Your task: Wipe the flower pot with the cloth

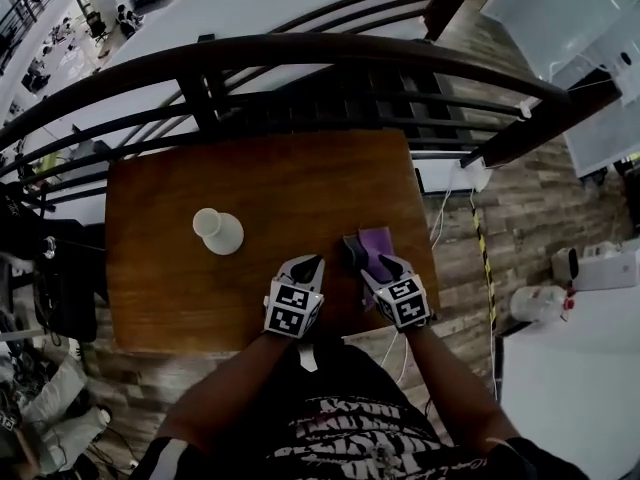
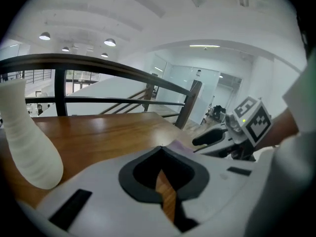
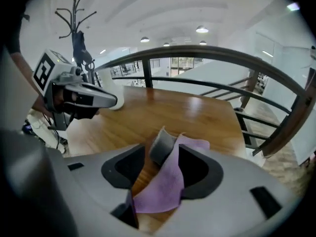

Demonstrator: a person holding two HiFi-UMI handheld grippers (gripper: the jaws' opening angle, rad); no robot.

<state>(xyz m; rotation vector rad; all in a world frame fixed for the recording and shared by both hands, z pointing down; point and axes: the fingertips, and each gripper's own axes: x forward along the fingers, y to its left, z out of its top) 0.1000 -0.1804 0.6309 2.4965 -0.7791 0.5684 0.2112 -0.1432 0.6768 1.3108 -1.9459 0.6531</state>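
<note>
wiping not begun: right tongs (image 3: 162, 151) spread around purple cloth (image 3: 163, 184); left tongs (image 2: 160, 149) pressed together, empty; white ribbed flower pot (image 1: 220, 232) untouched.

free: open table (image 1: 285, 183) between flower pot (image 1: 218, 233) and cloth (image 1: 376, 242) | obstacle: railing (image 1: 300, 53) along far edge
</note>
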